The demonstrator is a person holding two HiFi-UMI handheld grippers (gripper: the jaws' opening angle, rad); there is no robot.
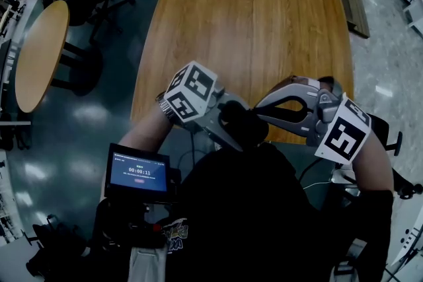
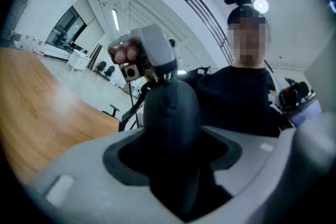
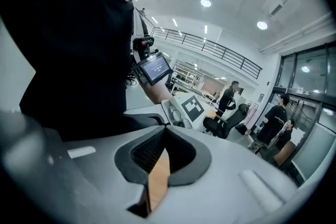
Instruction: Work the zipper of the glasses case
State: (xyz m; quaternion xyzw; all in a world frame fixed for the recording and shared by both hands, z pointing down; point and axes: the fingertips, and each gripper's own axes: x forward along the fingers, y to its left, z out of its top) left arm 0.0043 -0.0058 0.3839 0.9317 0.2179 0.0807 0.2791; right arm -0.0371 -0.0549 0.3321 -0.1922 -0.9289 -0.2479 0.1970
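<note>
The case [image 2: 170, 128] is off the table [image 1: 251, 23], held in the air over the near edge and close to the person's chest. It stands lengthwise between the left tongs [image 2: 173, 157], and its dark rounded body fills the gap from pad to pad. These tongs are spread wide and clamp it by its sides. The zipper seam [image 2: 169, 97] runs up the middle of the case toward its far end, which points at the right tongs [image 3: 163, 147].

The right tongs face the case from the opposite side, and their tips meet that far end. Their own view shows them pressed together, with only a thin sliver of wood-coloured table seen through the slit below the pads — nothing thick sits in them. Whether they pinch any part of the zipper cannot be told, as the spot is too small and dark in every view.

In the head view the two tongs point at each other tip to tip, with the case a dark lump between them.
</note>
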